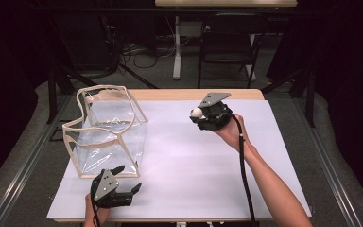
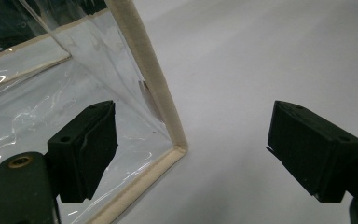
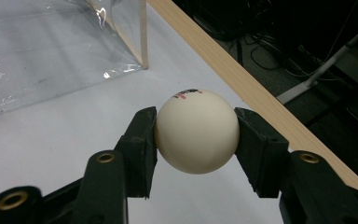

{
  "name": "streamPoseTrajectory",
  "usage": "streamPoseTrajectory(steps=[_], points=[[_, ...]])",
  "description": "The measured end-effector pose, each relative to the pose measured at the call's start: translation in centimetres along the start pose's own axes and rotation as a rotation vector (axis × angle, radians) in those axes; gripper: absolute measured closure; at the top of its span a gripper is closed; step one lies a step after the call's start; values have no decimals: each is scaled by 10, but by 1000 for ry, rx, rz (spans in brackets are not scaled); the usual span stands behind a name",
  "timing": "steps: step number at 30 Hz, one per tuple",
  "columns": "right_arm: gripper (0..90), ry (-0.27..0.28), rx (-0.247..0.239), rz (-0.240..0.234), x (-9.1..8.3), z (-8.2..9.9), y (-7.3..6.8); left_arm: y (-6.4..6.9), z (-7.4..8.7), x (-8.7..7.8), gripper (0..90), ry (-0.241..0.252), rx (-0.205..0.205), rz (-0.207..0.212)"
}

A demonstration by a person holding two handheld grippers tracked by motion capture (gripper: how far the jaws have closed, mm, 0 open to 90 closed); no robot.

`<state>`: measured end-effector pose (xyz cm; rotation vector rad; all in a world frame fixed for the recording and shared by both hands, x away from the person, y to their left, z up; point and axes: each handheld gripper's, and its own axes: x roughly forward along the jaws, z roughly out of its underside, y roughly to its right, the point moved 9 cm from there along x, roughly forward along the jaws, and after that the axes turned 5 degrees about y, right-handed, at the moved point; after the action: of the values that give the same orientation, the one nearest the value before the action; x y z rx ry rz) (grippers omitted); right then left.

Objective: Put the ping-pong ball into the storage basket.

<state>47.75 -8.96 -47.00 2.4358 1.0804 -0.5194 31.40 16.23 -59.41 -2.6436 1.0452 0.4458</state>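
- Your right gripper [image 1: 197, 113] is clamped on a white ball [image 1: 196, 112], one jaw on each side of it.
- In the right gripper view the ball [image 3: 196, 131] sits squarely between the jaw pads, the left pad at its 9 o'clock and the right pad at its 3 o'clock, both touching it.
- A small dark and red mark shows on the ball near its 12 o'clock in that view.
- In the high view you hold the ball above the white sheet [image 1: 194, 165], toward the far side of the table [image 1: 194, 93], with your hand at about 4 o'clock from the ball.
- The clear bag [image 1: 108, 130] with cream edging stands open on the sheet at about 9 o'clock from the ball, apart from it.
- In the right gripper view a corner of the bag [image 3: 51, 46] lies at about 11 o'clock from the ball, beyond the jaws.
- Your left gripper [image 1: 128, 178] has its jaws wide apart with nothing between the pads.
- It rests low at the near edge of the sheet, just at the bag's near corner, at about 5 o'clock from the bag.
- In the left gripper view the bag's cream corner edge [image 2: 154, 93] lies between the two jaws, nearer the left one, and neither pad presses on it.
- The ball and the left gripper are well apart, the ball at about 1 o'clock from that gripper in the high view.
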Motion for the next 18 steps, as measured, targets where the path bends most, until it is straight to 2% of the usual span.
streamPoseTrajectory(steps=[18], points=[[513, -1, -7, -2, 4, -10, 3, 0, 0, 0, 162, 1, -3, -1]])
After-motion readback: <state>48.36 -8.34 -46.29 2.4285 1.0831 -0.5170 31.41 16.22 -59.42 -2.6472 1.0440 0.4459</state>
